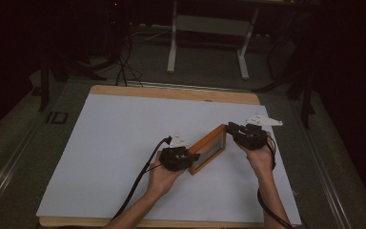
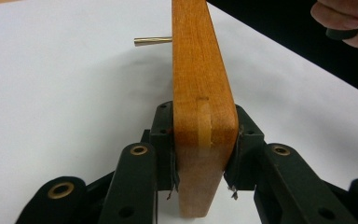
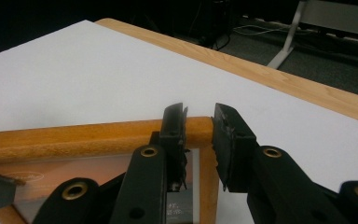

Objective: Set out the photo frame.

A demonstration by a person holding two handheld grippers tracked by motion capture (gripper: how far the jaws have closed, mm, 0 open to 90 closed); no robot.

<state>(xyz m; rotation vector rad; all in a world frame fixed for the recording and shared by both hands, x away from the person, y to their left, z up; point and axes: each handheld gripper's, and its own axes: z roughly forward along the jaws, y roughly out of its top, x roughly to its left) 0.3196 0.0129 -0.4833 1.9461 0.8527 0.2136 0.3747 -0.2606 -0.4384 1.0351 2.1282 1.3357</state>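
Table (image 1: 124, 93): wooden top, its working area covered by a white sheet (image 1: 124, 143). I see nothing else lying on it apart from the item below.

Wooden picture frame (image 1: 208, 149): orange-brown, standing on edge right of the sheet's centre, running diagonally between my two tools. A slim brass pin (image 2: 153, 41) projects from one face in the left gripper view; I take it for a backing clip or a stand fitting.

Left gripper (image 1: 180, 158): jaws closed onto the frame's near end, one pad on each face, the wood squarely between them in the left gripper view. This is my anchor.

Right gripper (image 1: 244, 132): at the frame's far upper corner. In the right gripper view the jaws stand parted, one pad against the rail's near face, the other clear off the end, with a gap between them. It grips nothing yet.

Handling note: I judge the step to be securing that far corner. I would centre the rail between the pads before closing, keep the left hold steady so the frame stays upright, and clamp wood only, avoiding the glazed panel (image 3: 98, 184).
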